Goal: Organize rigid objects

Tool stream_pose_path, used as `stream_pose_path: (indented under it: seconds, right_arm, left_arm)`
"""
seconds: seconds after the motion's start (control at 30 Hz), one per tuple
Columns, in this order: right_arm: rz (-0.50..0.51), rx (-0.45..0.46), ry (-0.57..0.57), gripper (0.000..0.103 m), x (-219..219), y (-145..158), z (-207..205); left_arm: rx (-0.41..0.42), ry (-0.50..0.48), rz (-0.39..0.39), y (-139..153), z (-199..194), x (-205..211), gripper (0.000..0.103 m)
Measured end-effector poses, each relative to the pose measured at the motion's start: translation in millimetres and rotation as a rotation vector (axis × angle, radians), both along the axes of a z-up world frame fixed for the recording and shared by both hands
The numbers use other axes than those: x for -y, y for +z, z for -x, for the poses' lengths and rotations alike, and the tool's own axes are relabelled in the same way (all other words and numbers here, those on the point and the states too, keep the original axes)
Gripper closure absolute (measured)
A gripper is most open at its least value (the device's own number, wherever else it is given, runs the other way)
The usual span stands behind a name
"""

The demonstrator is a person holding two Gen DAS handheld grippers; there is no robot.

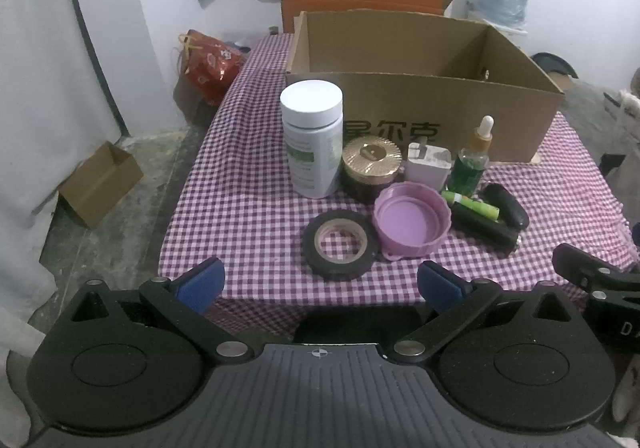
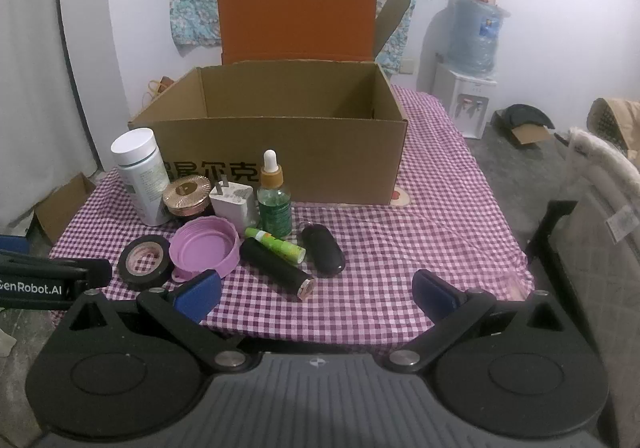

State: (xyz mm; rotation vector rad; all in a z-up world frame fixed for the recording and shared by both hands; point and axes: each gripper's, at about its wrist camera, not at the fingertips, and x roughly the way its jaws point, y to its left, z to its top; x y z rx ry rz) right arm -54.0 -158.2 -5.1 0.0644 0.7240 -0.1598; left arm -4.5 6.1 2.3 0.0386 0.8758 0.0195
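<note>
Tape roll (image 1: pixel 340 244): nearest, flat; straddle its rim.
Left tongs (image 1: pixel 320 286): spread wide, empty.
Right tongs (image 2: pixel 316 290): spread wide, empty.
Cardboard box (image 2: pixel 280 164): likely destination; lift over its wall.

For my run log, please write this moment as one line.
left tongs: open, holding nothing | right tongs: open, holding nothing | cardboard box: open | tape roll, purple lid: on checkered cloth

Dim, flat indoor light, bluish cast. Shadows soft, short. No glare. Heavy fisheye: walls bow, corners vignette black. Centre fairly sharp, edges soft, slight noise throughout both views.
</note>
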Motion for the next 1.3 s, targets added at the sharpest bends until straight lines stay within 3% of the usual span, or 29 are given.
stream_pose_path:
  seconds: [1.3]
  right_arm:
    - [-0.004,-0.009,0.005,0.0,-4.7,0.3,1.6]
  left_arm:
    - [-0.004,-0.001,0.0,0.5,1.2,-5.5,0.0]
